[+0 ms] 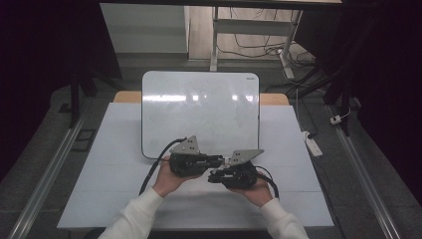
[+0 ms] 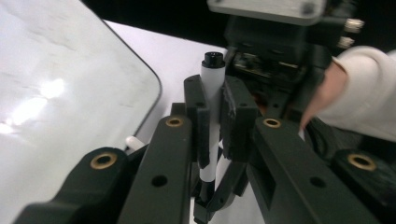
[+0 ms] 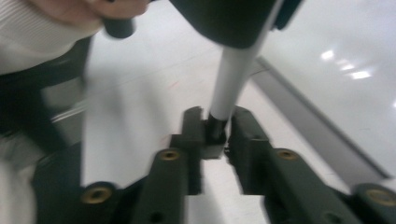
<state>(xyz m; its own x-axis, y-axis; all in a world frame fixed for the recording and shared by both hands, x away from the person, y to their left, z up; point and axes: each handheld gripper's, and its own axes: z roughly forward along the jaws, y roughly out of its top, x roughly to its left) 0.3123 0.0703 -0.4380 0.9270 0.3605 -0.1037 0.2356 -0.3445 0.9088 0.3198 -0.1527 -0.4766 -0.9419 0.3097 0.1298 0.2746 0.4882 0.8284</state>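
A white marker (image 2: 212,81) with a black end stands between the pads of my left gripper (image 2: 215,100), which is shut on its barrel. In the right gripper view the same marker (image 3: 233,79) slants down from the left gripper, and its black end sits between the jaws of my right gripper (image 3: 217,123). Those jaws flank the end closely with a slight gap, so they read as open. In the high view the left gripper (image 1: 219,160) and the right gripper (image 1: 213,175) meet tip to tip just in front of the whiteboard (image 1: 199,109).
The whiteboard lies flat at the middle back of the white table (image 1: 114,164), its near edge just beyond the grippers. A person's hands in white sleeves hold both grippers. A power strip (image 1: 313,144) lies on the floor beside the table's right side.
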